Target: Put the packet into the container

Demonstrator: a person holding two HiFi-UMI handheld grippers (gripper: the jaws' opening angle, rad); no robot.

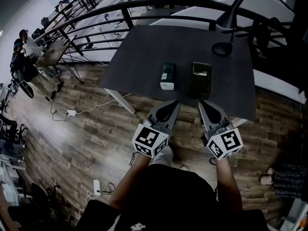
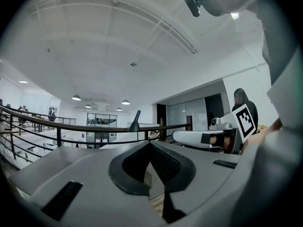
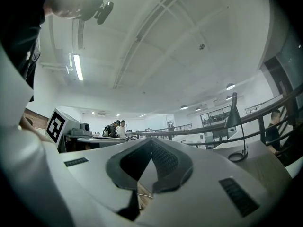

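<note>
At the far left, beyond the railing [image 1: 120, 6], people [image 1: 21, 57] sit at other desks and play no part here. Your left claw [image 1: 172, 104] hangs over the wooden floor [image 1: 96, 143], just short of the near edge of the dark surface [image 1: 159, 42]. Its own view shows the jaws together, tip on tip, with nothing between them.

Just beyond that claw lies the packet [image 1: 167, 75]. It is flat on the surface close to the near edge, with its long side pointing away from you. It is green on top with a white near end, and it touches nothing. You can expect it to be light and box-like, stiff enough to keep its shape but easy to dent. Its smooth skin may slip under a weak pinch. Open the jaws wide first, then take it across its 2 long sides at mid-length.

Just right of the packet, with a clear gap between them, stands the dark container [image 1: 199, 79]. From above you cannot tell whether its top is open.

Your right claw [image 1: 205, 104] hovers on the near side of the container, off the surface's edge, with its jaws likewise closed on nothing. At the far right of the surface stands a black desk lamp [image 1: 229, 19], well apart from both things.

Count: 1 packet, 1 container, 1 lamp, 2 claws.
</note>
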